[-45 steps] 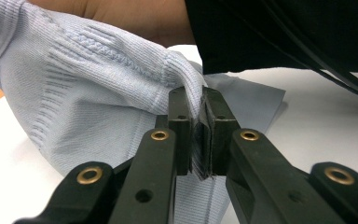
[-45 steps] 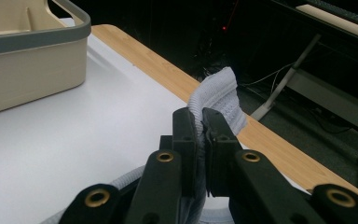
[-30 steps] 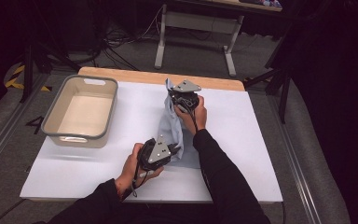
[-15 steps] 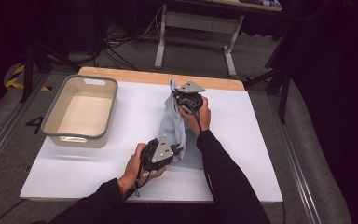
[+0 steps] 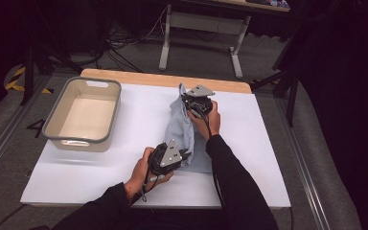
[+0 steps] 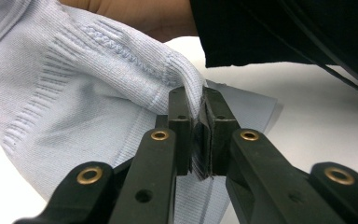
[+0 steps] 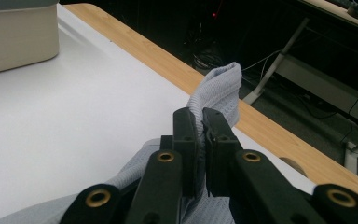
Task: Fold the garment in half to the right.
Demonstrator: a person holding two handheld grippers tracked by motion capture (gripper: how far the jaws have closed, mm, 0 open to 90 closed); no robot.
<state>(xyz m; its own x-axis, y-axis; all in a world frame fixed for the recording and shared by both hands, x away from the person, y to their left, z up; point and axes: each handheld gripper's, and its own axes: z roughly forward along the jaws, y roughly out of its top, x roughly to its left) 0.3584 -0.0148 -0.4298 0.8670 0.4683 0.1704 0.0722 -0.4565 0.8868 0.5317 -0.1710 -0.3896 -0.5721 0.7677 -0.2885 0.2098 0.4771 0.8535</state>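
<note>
Both tongs, left tongs (image 6: 199, 109) and right tongs (image 7: 199, 125), stay clamped on the pale blue knitted garment (image 5: 182, 129), now lifted slightly higher off the desk (image 5: 124, 167) (folding seems underway).

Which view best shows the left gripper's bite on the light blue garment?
The left gripper view: the left gripper has its jaws shut on a knit edge of the garment. The high view shows the whole cloth between both grippers; the right gripper view shows its far end pinched.

Black claws with brass rivets (image 6: 160, 135), grey three-cornered top plates (image 5: 172, 152), black long sleeves (image 5: 235, 182).
</note>
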